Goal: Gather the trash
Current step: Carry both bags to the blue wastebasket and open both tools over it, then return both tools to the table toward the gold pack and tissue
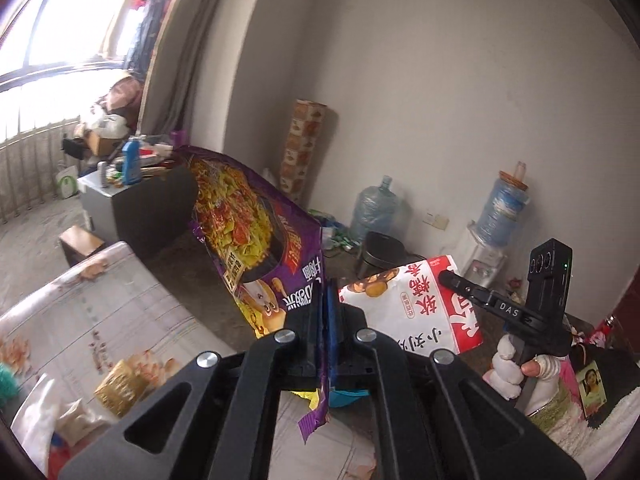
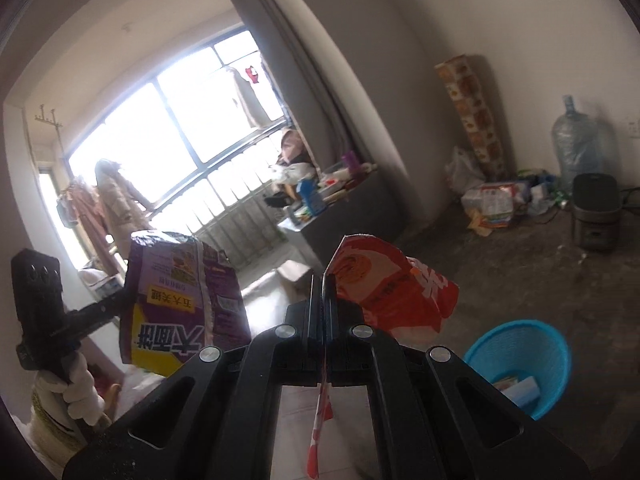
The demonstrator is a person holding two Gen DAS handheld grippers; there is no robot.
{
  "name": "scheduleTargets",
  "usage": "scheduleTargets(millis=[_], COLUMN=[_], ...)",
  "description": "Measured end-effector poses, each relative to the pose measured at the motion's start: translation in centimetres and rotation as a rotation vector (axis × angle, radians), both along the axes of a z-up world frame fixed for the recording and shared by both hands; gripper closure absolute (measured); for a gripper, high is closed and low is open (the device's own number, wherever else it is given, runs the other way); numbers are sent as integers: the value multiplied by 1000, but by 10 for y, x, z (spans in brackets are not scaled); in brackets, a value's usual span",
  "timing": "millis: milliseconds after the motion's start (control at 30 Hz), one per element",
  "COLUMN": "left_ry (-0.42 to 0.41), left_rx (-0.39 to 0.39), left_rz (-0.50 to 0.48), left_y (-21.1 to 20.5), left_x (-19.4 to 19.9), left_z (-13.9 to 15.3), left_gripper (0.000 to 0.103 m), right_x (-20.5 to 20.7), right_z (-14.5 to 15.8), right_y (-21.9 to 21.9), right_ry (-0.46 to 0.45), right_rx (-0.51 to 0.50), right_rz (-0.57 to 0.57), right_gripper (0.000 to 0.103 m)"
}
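My left gripper [image 1: 325, 294] is shut on the edge of a purple noodle wrapper [image 1: 256, 232], which stands up in front of its camera. To the right, my right gripper [image 1: 446, 278] is shut on a red-and-white snack bag [image 1: 412, 304], and a white-gloved hand [image 1: 506, 368] holds that gripper. In the right wrist view, the right gripper [image 2: 324, 280] pinches the red bag [image 2: 392, 284]. The left gripper [image 2: 122, 300] holds the purple wrapper [image 2: 180, 296] at the left. A blue mesh basket [image 2: 554, 380] stands on the floor at lower right with some packaging inside.
A bed with a patterned sheet [image 1: 100, 300] lies below left. A grey cabinet [image 1: 132, 208] crowded with bottles stands by the window. By the far wall are water jugs [image 1: 376, 204], a black cooker [image 2: 596, 216], a rolled mat [image 2: 472, 116] and a pile of litter [image 2: 492, 200].
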State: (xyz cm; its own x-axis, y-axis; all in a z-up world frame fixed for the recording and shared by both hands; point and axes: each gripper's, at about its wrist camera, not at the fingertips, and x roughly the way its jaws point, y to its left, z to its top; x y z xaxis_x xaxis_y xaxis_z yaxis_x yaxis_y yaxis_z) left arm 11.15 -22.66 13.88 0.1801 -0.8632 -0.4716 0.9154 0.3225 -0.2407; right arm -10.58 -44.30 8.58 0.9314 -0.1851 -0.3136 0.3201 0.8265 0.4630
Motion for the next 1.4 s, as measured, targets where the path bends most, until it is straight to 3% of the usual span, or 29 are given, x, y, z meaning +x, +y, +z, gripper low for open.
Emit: scheduleTargets(millis=[167, 267, 467, 500, 533, 567, 600, 633, 733, 867, 1133, 1233, 1300, 1400], left_ry=[44, 86, 93, 98, 115, 132, 146, 160, 181, 185, 68, 48, 42, 17], left_rx=[111, 213, 406, 427, 460, 505, 546, 569, 581, 513, 312, 216, 156, 79], left_rz=[-167, -228, -292, -287, -294, -285, -250, -229, -184, -171, -162, -156, -145, -109], left_y=[-111, -176, -283, -296, -309, -324, -334, -343, -350, -324, -259, -222, -193, -143], left_x=[-9, -12, -13, -13, -12, -12, -10, -9, -6, 1, -8, -16, -21, -26], left_z=[-36, -75, -153, -166, -182, -199, -215, -225, -241, -229, -153, -117, -95, -68], left_gripper=[101, 101, 101, 99, 89, 81, 64, 52, 51, 45, 31, 23, 17, 9], right_x=[-8, 1, 32, 38, 44, 51, 56, 59, 53, 21, -16, -16, -15, -10], right_z=[-30, -58, -125, -137, -149, -164, -180, -198, -238, -241, -204, -179, -156, -119], right_y=[-36, -57, -108, -116, -125, -134, -142, -149, -167, -162, -126, -108, -90, -58], right_ry=[134, 216, 363, 388, 405, 426, 453, 477, 505, 441, 370, 317, 281, 233], right_rx=[-34, -23, 42, 51, 67, 91, 121, 154, 285, 373, 317, 239, 162, 7], right_rz=[-139, -184, -251, -255, -258, -260, -267, -281, -345, -415, -466, -450, -446, -445], right_gripper=[103, 103, 103, 100, 97, 78, 55, 46, 45, 45, 43, 30, 14, 7])
